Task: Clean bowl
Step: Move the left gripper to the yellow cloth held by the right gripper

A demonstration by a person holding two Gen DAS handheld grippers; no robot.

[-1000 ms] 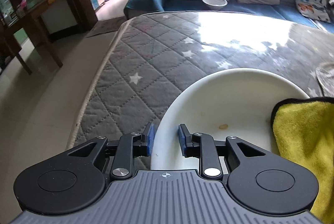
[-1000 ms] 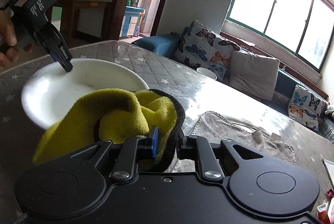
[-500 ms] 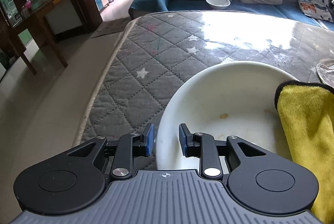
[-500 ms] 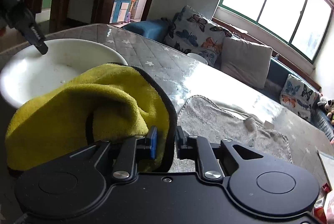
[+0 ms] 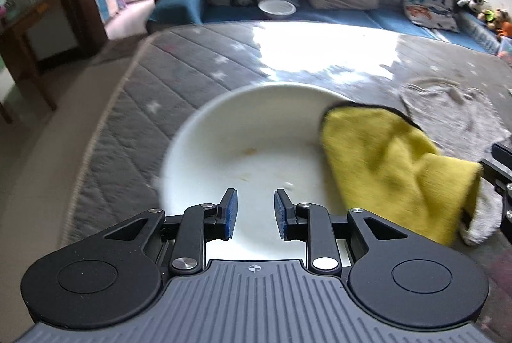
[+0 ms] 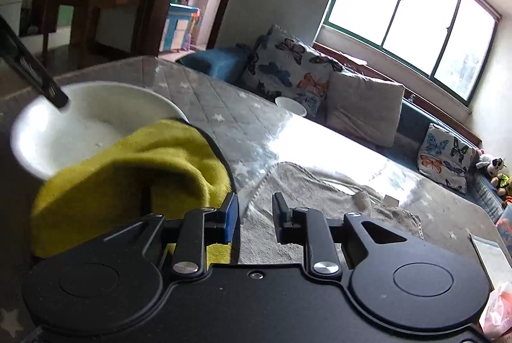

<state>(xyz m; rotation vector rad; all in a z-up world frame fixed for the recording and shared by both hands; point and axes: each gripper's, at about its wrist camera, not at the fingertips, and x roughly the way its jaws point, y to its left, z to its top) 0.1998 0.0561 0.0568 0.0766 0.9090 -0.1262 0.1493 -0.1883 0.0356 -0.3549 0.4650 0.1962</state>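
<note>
Shows a quilted grey mattress (image 5: 134, 106) serving as the work surface, with the white bowl (image 5: 249, 125) resting on it near the front left edge. Compared with a moment ago, places the bowl more squarely ahead of the left gripper (image 5: 255, 211), blurred as if mid-shift. Finds the yellow cloth (image 5: 390, 170) draped over the bowl's right rim, reaching further into the basin than before. Catches the right gripper (image 6: 255, 215) with jaws just having been opening: a clear gap now, only the grey towel (image 6: 320, 202) visible through it, the cloth off to the left of the blue pad rather than pinched. Suggests a release or re-grip of the cloth, hence a pause in wiping rather than an end to it. Keeps the left gripper's pads a narrow slot apart at the bowl's near edge. Cannot tell whether pinching the rim or merely hovering.

Renders the mattress as soft, stitched in diamonds with pale stars, glossy under window glare. Renders the towel as thin, nubbly and rumpled. Gives the bowl a wide, shallow, round form, smooth and hard. Gives the cloth a thick plush pile with a dark bound edge, bunched into a lump. Leaves a few small tan crumbs (image 5: 250, 151) on the bowl's floor, so cleaning not yet done.
</note>
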